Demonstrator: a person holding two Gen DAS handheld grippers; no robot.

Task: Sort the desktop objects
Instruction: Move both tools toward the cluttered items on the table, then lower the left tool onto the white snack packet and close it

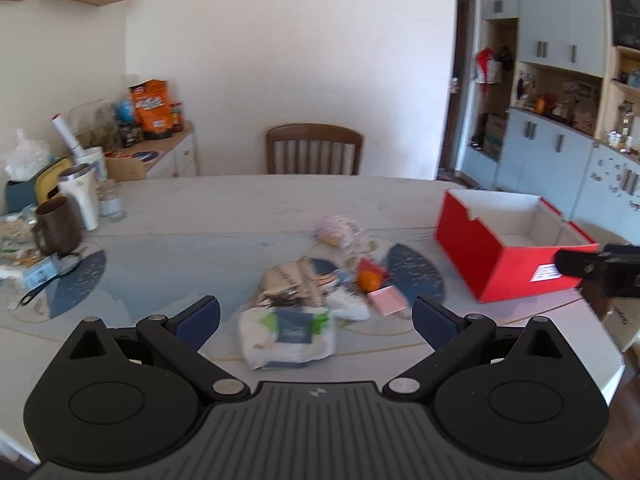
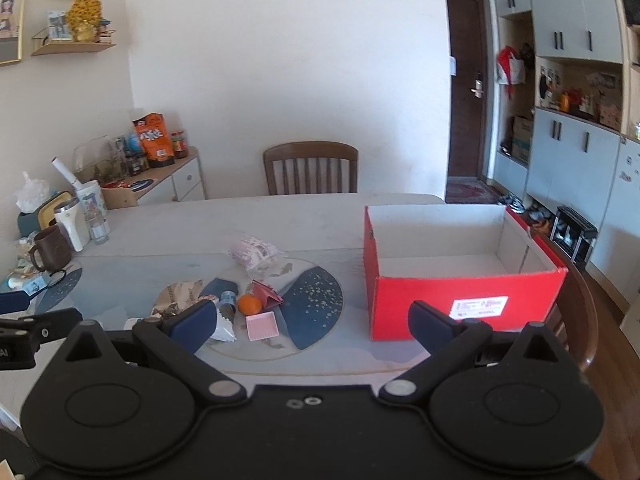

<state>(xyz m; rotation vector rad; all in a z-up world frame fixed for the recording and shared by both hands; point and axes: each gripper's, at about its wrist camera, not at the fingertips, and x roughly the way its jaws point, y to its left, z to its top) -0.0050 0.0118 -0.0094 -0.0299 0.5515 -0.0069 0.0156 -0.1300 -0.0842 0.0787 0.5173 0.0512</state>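
A pile of small objects lies mid-table: a white packet (image 1: 286, 338), a brown paper wrapper (image 1: 294, 280), an orange (image 1: 369, 280), a pink box (image 1: 386, 299) and a pink-white wrapped bundle (image 1: 336, 230). My left gripper (image 1: 316, 318) is open, hovering just before the white packet with nothing between its fingers. An empty red cardboard box (image 2: 460, 276) stands on the right. My right gripper (image 2: 310, 326) is open above the table's near edge, between the pile and the red box. The orange (image 2: 250, 304) and pink box (image 2: 262, 326) lie just left of it.
Mugs, a white tumbler (image 1: 82, 196) and a brown mug (image 1: 56, 226) crowd the table's left end. A wooden chair (image 1: 314, 150) stands at the far side, another chair back (image 2: 580, 312) by the red box. Cabinets line the right wall.
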